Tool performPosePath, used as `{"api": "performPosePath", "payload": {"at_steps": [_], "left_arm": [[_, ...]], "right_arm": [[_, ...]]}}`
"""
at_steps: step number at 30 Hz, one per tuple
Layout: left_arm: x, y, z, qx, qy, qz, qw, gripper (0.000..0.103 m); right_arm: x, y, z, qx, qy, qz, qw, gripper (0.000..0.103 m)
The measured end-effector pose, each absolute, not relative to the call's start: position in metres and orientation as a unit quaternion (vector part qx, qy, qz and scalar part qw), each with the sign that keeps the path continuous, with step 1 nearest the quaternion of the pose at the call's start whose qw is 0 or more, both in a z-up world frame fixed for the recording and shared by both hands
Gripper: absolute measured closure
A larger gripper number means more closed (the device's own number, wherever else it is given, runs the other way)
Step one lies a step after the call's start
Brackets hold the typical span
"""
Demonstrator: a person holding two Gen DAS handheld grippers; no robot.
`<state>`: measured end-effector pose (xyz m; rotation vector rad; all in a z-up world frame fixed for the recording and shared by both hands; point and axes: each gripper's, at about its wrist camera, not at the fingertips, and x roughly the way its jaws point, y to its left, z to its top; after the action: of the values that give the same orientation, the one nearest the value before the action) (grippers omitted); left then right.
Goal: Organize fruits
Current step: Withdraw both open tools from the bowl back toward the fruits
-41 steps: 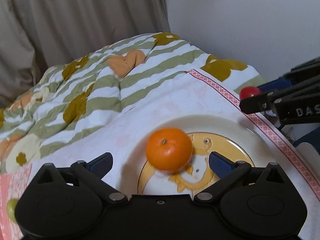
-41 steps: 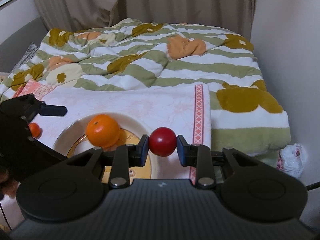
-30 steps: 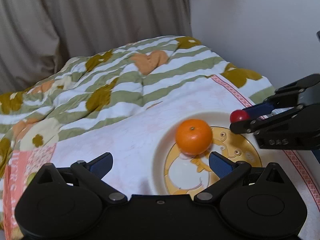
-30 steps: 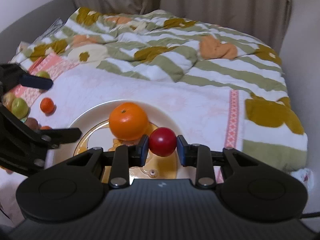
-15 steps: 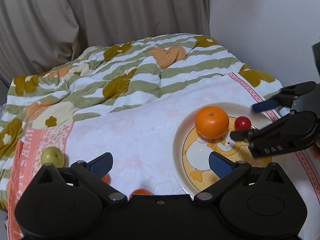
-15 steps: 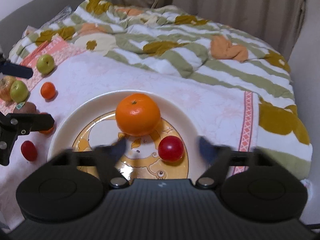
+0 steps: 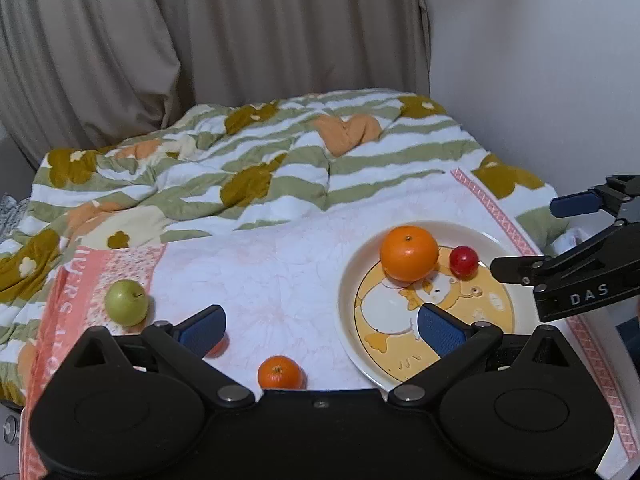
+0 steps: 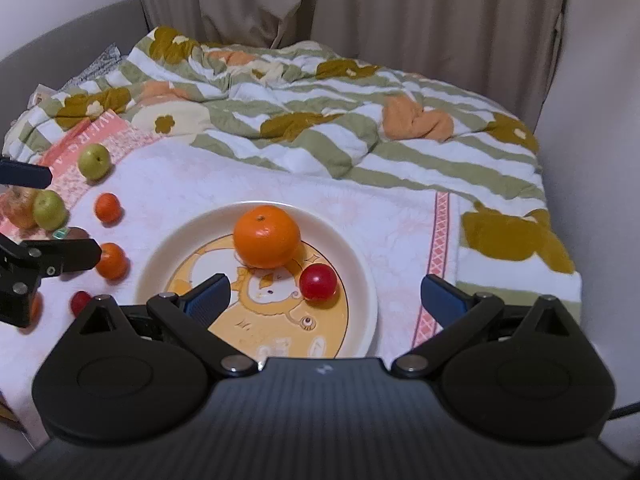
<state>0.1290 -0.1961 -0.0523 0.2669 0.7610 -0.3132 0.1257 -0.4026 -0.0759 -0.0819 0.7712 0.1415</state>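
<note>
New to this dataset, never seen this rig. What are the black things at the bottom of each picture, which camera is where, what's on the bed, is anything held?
There is no robot arm. A person holds a two-finger gripper in each hand, and a fisheye camera on each one looks forward along its fingers. The black body low in each picture is that camera's own gripper.

In the left wrist view, the left gripper is open and empty. In the right wrist view, the right gripper is also open and empty.

A white towel lies over a striped quilt. On it stands a plate holding a large orange and a small red fruit. Loose on the towel to the left lie a green fruit, a small orange and several more.
</note>
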Motion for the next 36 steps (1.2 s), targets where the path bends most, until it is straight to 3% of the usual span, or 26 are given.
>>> {"api": "performPosePath", "payload": {"at_steps": [20, 36], "left_arm": [[0.025, -0.113, -0.005, 0.079, 0.326, -0.054, 0.940, 0.000], [0.054, 0.014, -0.014, 0.093, 0.338, -0.067, 0.934, 0.000]], "right_arm": [[0.038, -0.357, 0.001, -0.002, 0.333, 0.088, 0.939, 0.000], [0.042, -0.225, -0.009, 0.026, 0.345, 0.052, 0.937, 0.000]]}}
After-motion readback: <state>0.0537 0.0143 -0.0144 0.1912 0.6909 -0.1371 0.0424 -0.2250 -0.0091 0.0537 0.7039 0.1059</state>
